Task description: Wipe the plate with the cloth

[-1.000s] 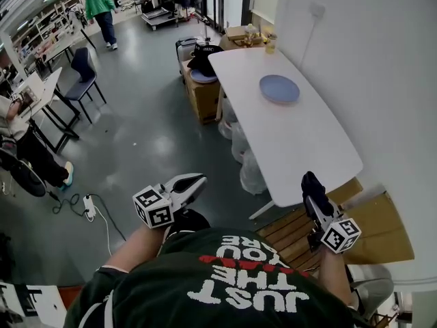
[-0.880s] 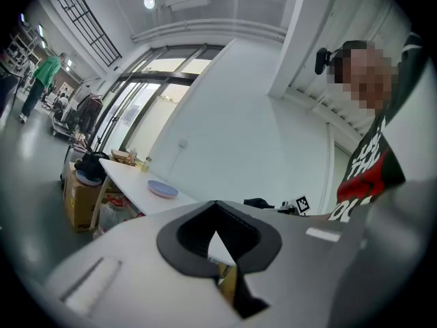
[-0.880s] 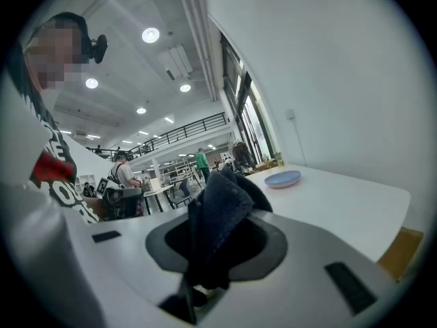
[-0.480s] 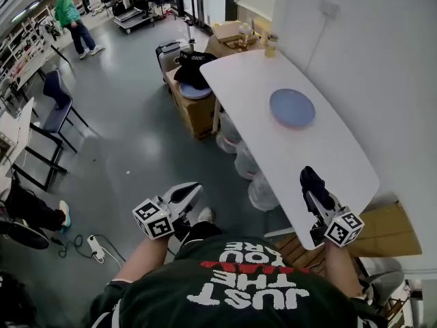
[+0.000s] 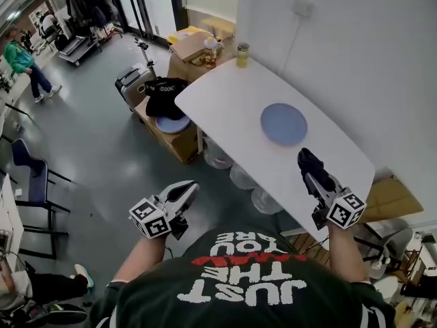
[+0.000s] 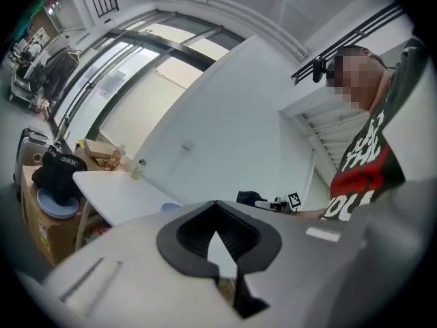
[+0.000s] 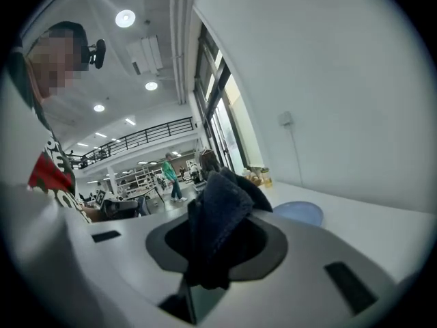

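Pale-blue round plate (image 5: 283,124) lies on the white bench (image 5: 225,94) just ahead-left of my right tool (image 5: 313,176), clamped on the dark cloth (image 5: 307,161); my left tool (image 5: 179,193), jaws together and empty, hangs farther off.

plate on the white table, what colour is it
The plate is plain pale blue, with no pattern. It shows best in the head view.

White table (image 5: 225,104) set against the wall carries a round blue plate (image 5: 283,124) lying flat, and a yellowish lidded jar (image 5: 242,55) upright at its far end, well apart.
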